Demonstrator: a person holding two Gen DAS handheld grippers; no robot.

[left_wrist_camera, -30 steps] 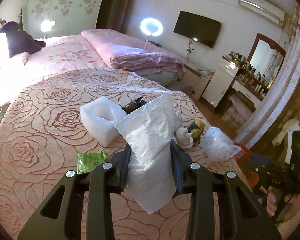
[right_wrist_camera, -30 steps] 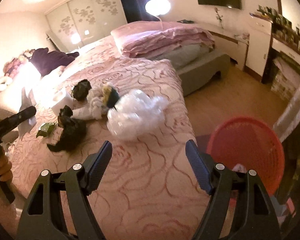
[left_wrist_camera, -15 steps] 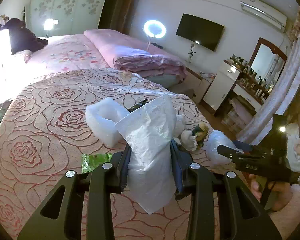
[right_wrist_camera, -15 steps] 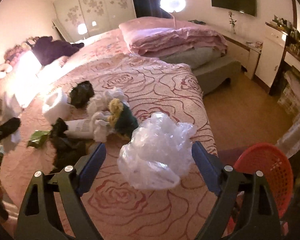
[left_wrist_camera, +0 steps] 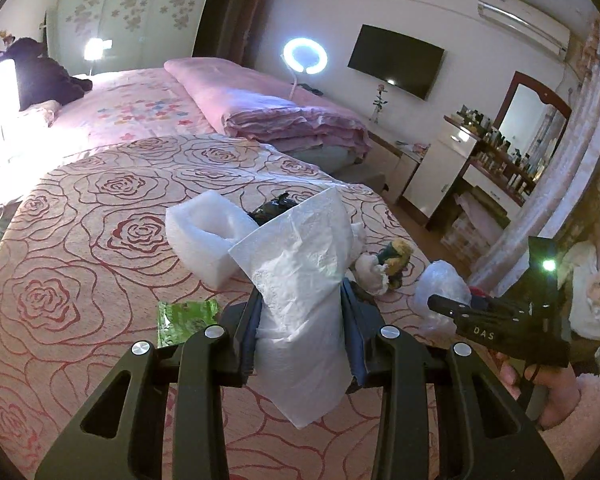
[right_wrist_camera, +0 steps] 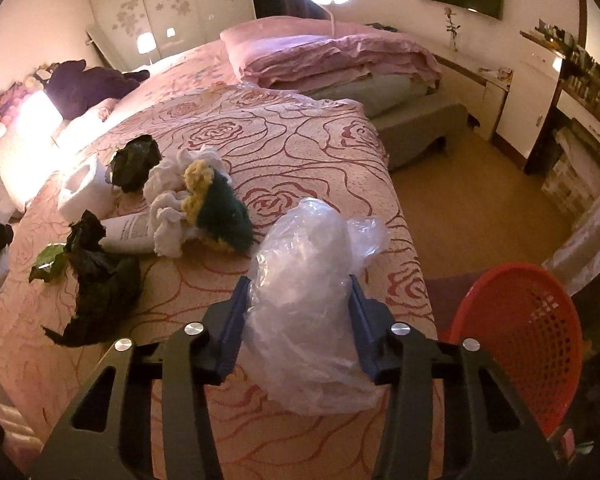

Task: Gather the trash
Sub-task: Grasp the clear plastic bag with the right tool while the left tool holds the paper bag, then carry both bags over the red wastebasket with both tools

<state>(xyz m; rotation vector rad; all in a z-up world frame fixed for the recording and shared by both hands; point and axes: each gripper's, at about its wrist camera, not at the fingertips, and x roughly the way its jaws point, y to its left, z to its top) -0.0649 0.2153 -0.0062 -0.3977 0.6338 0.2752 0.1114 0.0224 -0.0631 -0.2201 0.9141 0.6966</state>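
left gripper [left_wrist_camera: 300, 320] clamps white paper [left_wrist_camera: 304, 276] — right gripper [right_wrist_camera: 298, 312], jaws just closing, squeezes clear plastic bag [right_wrist_camera: 308, 280].

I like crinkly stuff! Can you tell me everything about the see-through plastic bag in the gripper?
The clear plastic bag is thin, shiny film, crumpled into a puffy wad with a loose wrinkled flap sticking out to its right. The right gripper has just closed its jaws on it, so both blue pads press its sides. Its bottom looks to rest on the rose-patterned bedspread, near the bed's edge. The red basket stands on the floor to its right, not touching it.
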